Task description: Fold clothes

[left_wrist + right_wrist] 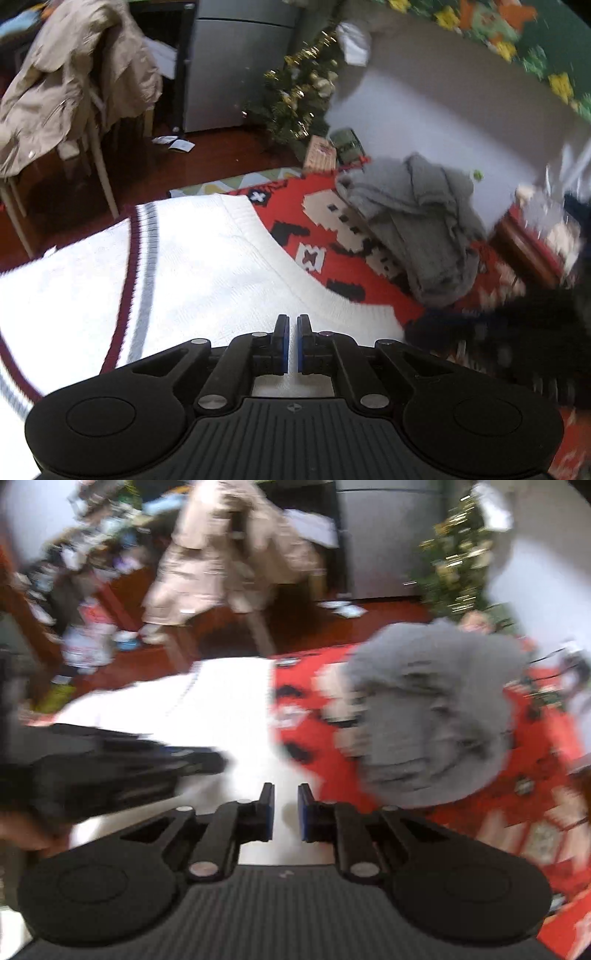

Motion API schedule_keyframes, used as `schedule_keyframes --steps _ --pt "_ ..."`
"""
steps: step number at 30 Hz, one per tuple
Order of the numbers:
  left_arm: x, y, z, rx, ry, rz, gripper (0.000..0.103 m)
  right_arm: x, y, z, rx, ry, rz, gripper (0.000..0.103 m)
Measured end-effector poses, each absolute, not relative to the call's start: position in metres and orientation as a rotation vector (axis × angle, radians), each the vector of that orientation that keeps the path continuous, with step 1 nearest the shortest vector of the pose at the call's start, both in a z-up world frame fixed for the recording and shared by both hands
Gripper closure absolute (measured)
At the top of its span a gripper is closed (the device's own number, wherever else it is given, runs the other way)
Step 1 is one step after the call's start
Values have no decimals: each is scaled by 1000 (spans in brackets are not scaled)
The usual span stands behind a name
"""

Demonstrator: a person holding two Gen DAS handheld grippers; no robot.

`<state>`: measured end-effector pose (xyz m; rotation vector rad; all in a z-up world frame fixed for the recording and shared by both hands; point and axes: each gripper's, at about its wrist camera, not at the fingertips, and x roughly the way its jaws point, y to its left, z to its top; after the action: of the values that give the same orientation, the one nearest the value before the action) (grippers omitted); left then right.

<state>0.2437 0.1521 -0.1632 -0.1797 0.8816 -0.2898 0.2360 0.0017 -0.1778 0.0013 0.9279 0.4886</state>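
Both cameras sit just behind their own fingers and look forward and steeply down at the floor from close above. The left wrist view fills its lower left with the white sweater (177, 266), the red rug (332, 236) at centre right and the grey garment (417, 229) to the right. The right wrist view, blurred, shares all three: sweater (229, 701) at centre, rug (535, 738) and grey garment (428, 709) at right. Each also shows the beige coat (74, 74) and the small tree (299, 92) along its top.

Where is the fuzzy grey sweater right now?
The grey sweater lies crumpled on the red patterned rug, right of the white sweater in both views, with the little Christmas tree behind it.
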Motion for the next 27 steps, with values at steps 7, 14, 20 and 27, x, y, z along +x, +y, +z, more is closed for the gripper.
schedule_keyframes --steps 7,14,20,27 --pt "186 180 -153 -277 916 -281 99 217 25 -195 -14 931 590 93" --pt "132 197 -173 -265 903 -253 99 206 24 -202 -53 897 603 89" --pt "93 199 -160 -233 796 -244 99 183 18 -184 -69 822 691 62" --pt "22 206 -139 -232 686 -240 99 113 7 -160 -118 690 749 52"
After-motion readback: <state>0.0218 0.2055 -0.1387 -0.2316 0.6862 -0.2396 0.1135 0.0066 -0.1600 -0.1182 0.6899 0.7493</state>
